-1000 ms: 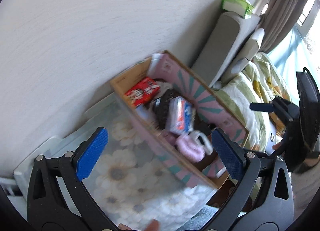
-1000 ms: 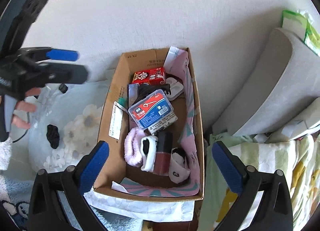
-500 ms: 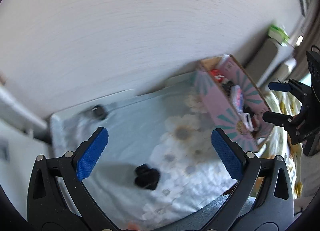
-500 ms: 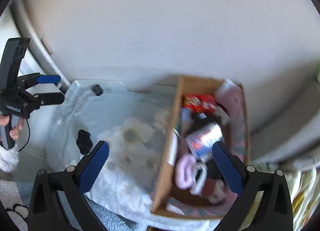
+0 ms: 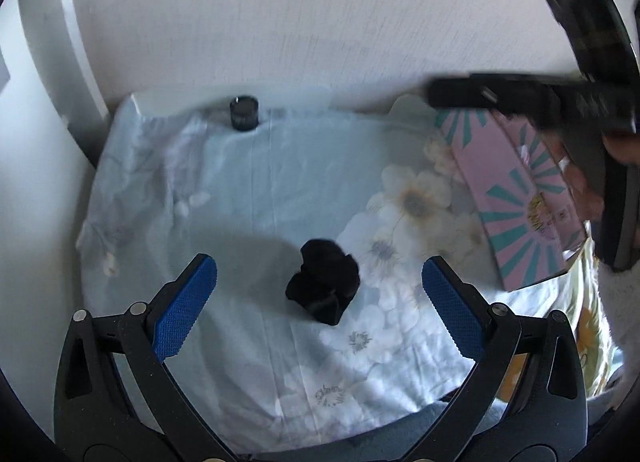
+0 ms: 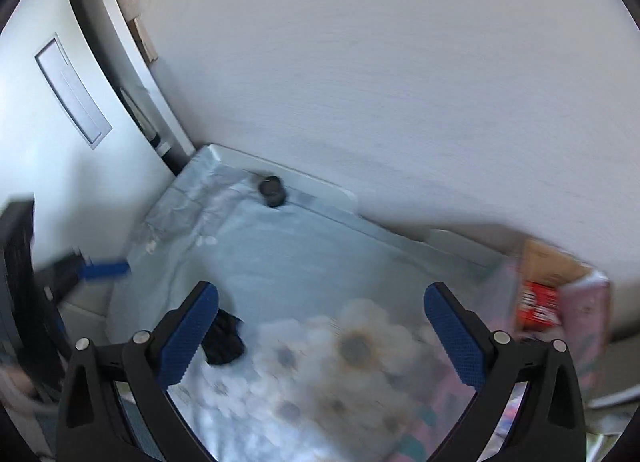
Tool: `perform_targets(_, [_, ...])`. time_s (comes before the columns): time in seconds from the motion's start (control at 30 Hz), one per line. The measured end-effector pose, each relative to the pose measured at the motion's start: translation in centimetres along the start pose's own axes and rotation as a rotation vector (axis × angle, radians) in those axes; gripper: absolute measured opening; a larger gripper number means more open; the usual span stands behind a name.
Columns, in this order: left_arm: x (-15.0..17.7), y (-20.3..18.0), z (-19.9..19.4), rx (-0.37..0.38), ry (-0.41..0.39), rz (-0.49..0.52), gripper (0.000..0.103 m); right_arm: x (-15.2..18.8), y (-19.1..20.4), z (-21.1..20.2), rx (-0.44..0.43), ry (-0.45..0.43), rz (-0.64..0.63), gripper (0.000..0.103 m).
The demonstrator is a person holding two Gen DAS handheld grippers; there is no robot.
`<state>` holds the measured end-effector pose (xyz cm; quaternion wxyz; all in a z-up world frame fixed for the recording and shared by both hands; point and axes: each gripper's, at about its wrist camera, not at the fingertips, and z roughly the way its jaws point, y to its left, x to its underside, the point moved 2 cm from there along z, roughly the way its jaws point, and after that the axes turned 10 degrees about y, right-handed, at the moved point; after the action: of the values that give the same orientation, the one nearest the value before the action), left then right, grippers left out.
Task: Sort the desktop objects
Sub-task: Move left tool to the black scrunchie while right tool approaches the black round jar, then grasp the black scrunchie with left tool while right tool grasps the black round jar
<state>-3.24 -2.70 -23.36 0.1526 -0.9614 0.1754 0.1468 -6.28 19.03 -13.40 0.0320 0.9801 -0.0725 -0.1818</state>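
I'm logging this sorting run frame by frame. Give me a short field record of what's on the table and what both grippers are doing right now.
surface: floral cloth covering the table
loose items: crumpled black fabric item mid-cloth; small black round container upright by the wall
box: pink patterned cardboard box at the cloth's right edge, red packet inside
left gripper: open, empty, fingers either side of the fabric item, contact unclear
right gripper: open, empty, above the cloth

A pale blue cloth printed with white, yellow-centred flowers carries a crumpled black fabric lump and a small black round jar. The cardboard box is pink with teal rays (brown inside).
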Motion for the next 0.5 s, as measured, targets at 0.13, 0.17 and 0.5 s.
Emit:
perform_targets(0.13, [1.1, 0.1, 3.0, -0.034, -0.018, 0.032, 0.101, -2.0, 1.3, 3.6, -0.001, -0.009, -0.05, 0.103])
perform_targets(0.17, [1.2, 0.1, 3.5, -0.034, -0.018, 0.035, 0.1, -2.6, 1.8, 4.6, 0.003, -0.017, -0.073, 0.103])
perform_targets(0.5, [2.0, -1.4, 6.6, -0.032, -0.078, 0.115, 0.097, -6.5, 4.2, 14.2, 0.027, -0.005, -0.241, 0.083])
